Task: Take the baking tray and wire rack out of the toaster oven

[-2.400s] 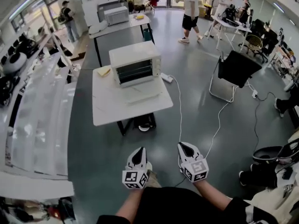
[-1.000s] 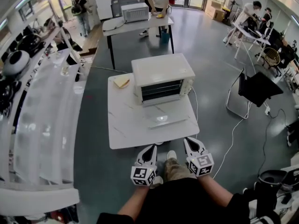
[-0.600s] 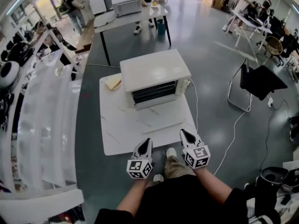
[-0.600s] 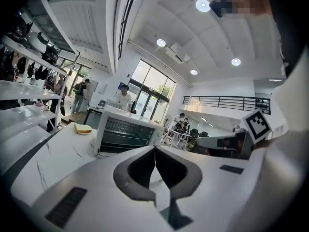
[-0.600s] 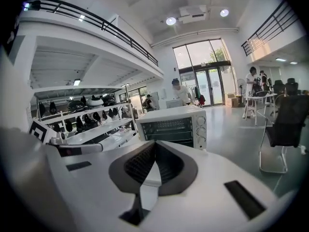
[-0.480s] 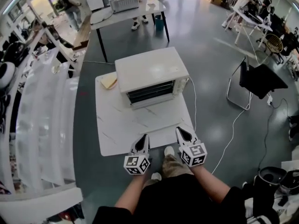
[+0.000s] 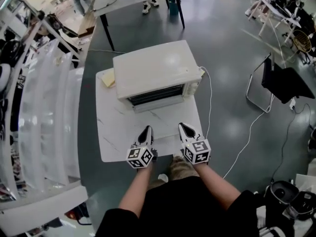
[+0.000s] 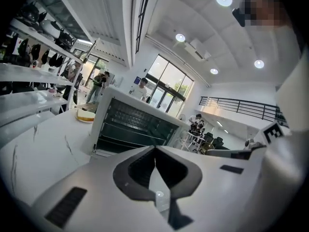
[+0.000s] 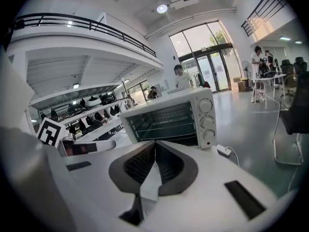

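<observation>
A white toaster oven (image 7: 155, 70) stands at the far side of a white marble-look table (image 7: 112, 132). Its door (image 7: 159, 104) is folded down flat in front of it. Through the opening I see wire rack bars (image 8: 131, 125) (image 9: 166, 123); I cannot pick out the baking tray from them. My left gripper (image 7: 146, 131) (image 8: 155, 149) and right gripper (image 7: 181, 127) (image 9: 155, 144) hover side by side over the table's near edge. Both point at the oven, are shut and hold nothing. Bare tabletop separates them from the door.
A yellow item (image 7: 107, 79) (image 8: 87, 114) lies left of the oven. The oven's knobs (image 9: 206, 115) are on its right side, and a white cord (image 7: 210, 102) trails to the floor. Long white shelves (image 7: 44, 107) run along the left. A black chair (image 7: 289, 83) stands at right.
I have walked up to the table; the oven now looks larger and nearer. Both grippers moved forward and down from in front of the table's edge to over it. Jaws stayed shut.
</observation>
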The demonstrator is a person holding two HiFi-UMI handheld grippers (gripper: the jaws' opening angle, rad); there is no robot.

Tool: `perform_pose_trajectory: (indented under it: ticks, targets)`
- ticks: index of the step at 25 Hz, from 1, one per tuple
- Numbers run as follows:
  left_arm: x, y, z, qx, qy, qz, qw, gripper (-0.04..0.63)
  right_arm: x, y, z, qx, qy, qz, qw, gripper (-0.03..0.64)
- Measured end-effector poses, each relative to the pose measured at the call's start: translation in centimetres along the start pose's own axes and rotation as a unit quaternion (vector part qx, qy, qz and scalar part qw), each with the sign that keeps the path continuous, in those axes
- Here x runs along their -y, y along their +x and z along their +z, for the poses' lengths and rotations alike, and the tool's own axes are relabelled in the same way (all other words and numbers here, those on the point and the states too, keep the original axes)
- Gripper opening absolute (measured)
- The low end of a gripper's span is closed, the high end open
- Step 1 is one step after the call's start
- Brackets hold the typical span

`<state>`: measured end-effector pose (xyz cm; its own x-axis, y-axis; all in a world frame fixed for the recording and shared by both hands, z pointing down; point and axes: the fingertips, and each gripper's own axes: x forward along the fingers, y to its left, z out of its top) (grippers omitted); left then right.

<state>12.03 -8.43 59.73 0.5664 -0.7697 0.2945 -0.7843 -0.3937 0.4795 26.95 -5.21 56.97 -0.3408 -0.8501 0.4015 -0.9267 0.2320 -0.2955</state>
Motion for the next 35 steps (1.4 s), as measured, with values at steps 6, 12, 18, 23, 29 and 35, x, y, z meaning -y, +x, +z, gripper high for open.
perform_pose_trajectory:
  ticks: [6, 12, 18, 23, 29, 35]
  targets:
    - [-2.2, 5.1, -0.5, 0.011, -0.042, 0.03, 0.9986, 0.02, 2.1, 6.2, -0.9, -0.012, 0.068, 0.034, 0.997, 0.023]
    - [-4.8, 8.4, 0.2, 0.042, -0.117, 0.037, 0.9915, 0.02, 4.8, 10.1, -1.2, -0.013, 0.118, 0.052, 0.992, 0.023]
    - [-8.3, 11.5, 0.7, 0.058, -0.163, 0.033, 0.9844, 0.021, 7.7, 13.5, -1.5, 0.0, 0.174, 0.037, 0.984, 0.025]
    - [-10.7, 13.6, -0.8, 0.073, -0.247, 0.046, 0.9652, 0.023, 9.4, 16.3, -1.5, 0.023, 0.247, 0.036, 0.968, 0.025]
    - [-12.9, 16.2, -1.1, 0.104, -0.324, 0.049, 0.939, 0.142, 10.9, 20.5, -1.7, 0.037, 0.343, 0.041, 0.938, 0.135]
    - [-15.1, 18.5, -2.1, 0.118, -0.378, 0.059, 0.9163, 0.158, 12.8, 23.7, -2.8, 0.062, 0.441, 0.034, 0.895, 0.167]
